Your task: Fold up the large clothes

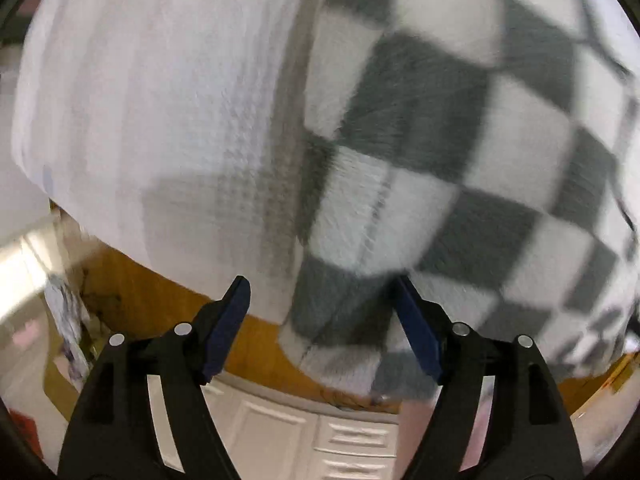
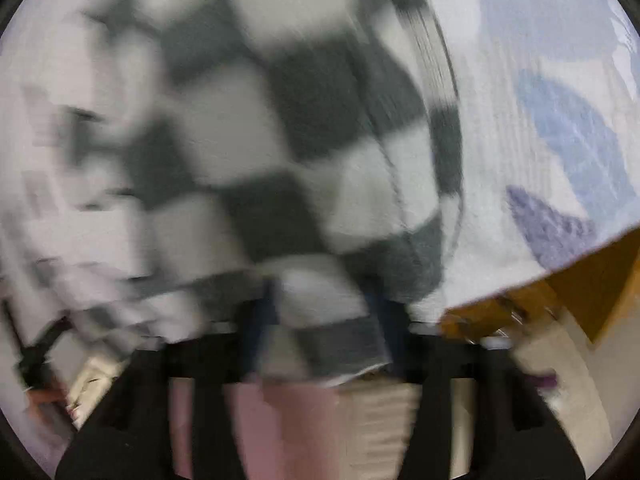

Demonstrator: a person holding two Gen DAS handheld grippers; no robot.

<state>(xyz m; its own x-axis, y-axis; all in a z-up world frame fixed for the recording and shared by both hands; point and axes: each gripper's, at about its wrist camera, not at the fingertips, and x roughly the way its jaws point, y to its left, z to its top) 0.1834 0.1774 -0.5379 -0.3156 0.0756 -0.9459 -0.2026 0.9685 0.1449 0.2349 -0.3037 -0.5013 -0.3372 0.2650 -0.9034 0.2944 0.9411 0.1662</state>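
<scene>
Down at the near edge of the table (image 1: 256,332), my left claw (image 1: 320,312) is spread wide, its blue pads beside the corner of the checkered cloth (image 1: 420,152) without pinching it. That cloth lies flat on a white cover (image 1: 152,120) that keeps it off the wood. My right claw (image 2: 324,320) is blurry; the cloth's edge hangs between its fingers, and they look spread, not squeezing. I think both corners were set down so the fold stays flat.
</scene>
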